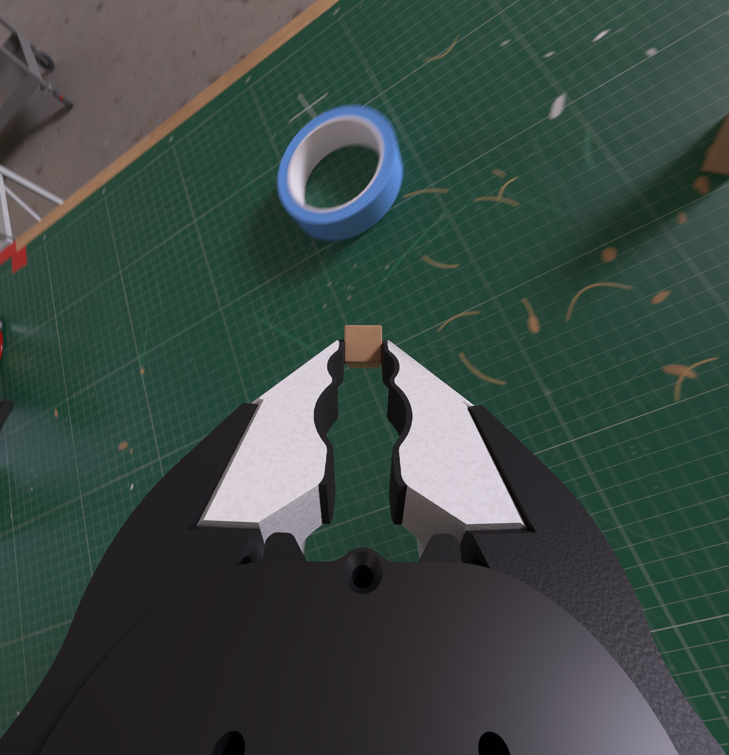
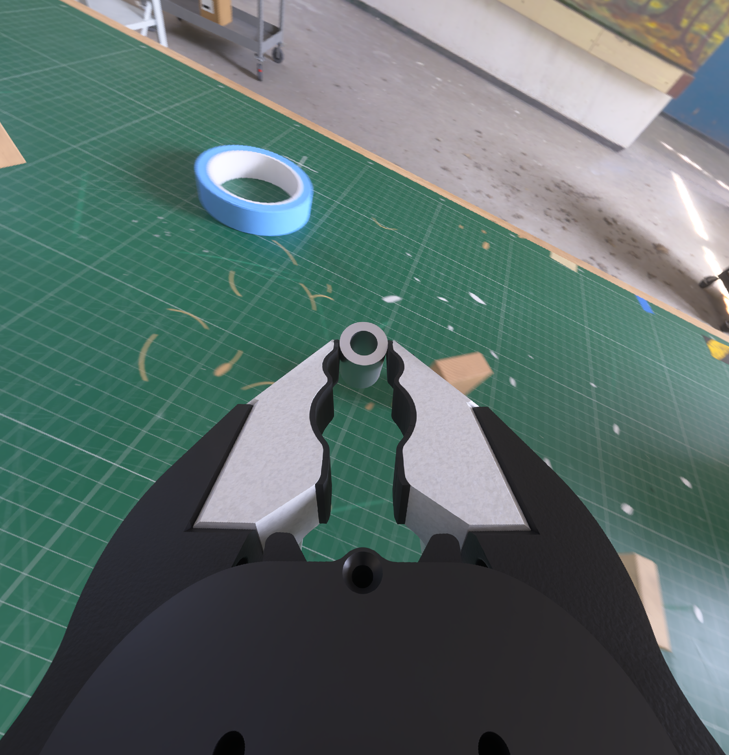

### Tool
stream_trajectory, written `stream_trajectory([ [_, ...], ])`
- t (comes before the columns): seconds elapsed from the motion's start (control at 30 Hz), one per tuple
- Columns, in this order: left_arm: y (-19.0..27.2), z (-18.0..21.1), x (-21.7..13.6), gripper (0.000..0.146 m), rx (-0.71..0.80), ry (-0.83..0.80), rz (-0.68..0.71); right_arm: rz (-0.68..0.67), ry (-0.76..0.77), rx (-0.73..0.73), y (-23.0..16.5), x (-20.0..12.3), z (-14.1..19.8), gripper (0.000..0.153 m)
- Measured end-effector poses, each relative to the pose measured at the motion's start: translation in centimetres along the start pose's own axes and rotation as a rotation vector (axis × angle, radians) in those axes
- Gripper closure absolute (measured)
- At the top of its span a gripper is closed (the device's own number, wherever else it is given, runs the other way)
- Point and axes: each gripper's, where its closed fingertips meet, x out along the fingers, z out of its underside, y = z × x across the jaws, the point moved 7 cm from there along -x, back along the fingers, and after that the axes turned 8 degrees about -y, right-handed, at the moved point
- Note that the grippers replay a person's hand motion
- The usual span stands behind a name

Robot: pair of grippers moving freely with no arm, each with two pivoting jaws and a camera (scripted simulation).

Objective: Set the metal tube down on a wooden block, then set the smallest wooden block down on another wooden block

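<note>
left wrist view: left gripper (image 1: 362,347) pinching smallest wooden block (image 1: 362,342), tape roll (image 1: 340,171) at 12 o'clock; right gripper (image 2: 362,351) clamping metal tube (image 2: 362,359).

Place: a workshop or maker space.
Work surface: a green gridded cutting mat (image 2: 109,367) on a bench with a pale wooden edge (image 1: 170,118).
Debris: curled tan wood shavings (image 1: 595,292) and white flecks (image 2: 626,508) scattered over the mat.
Supplies: a blue roll of masking tape (image 2: 254,190) lying flat; pale wooden offcut blocks (image 2: 463,369) nearby.
Floor: bare grey concrete, stained and littered with dark specks (image 2: 559,184).
Furniture: a grey metal wheeled cart (image 2: 248,28) beyond the bench.
</note>
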Motion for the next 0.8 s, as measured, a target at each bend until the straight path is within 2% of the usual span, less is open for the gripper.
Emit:
stream_trajectory([
  [0.17,6.0,-5.5,0.4,0.129,0.112,0.049,0.047,0.105,-0.03,0.076,6.6,-1.8,3.0,0.13],
  [0.43,16.3,-13.0,3.3,0.129,0.267,0.08,0.176,0.224,-0.121,0.202,15.6,-2.9,9.1,0.13],
  [0.6,20.2,-15.0,5.6,0.129,0.329,0.054,0.215,0.251,-0.182,0.242,17.9,-2.8,11.7,0.13],
  [0.8,22.1,-15.5,7.5,0.129,0.346,0.023,0.265,0.238,-0.235,0.268,18.7,-2.2,13.5,0.13],
])
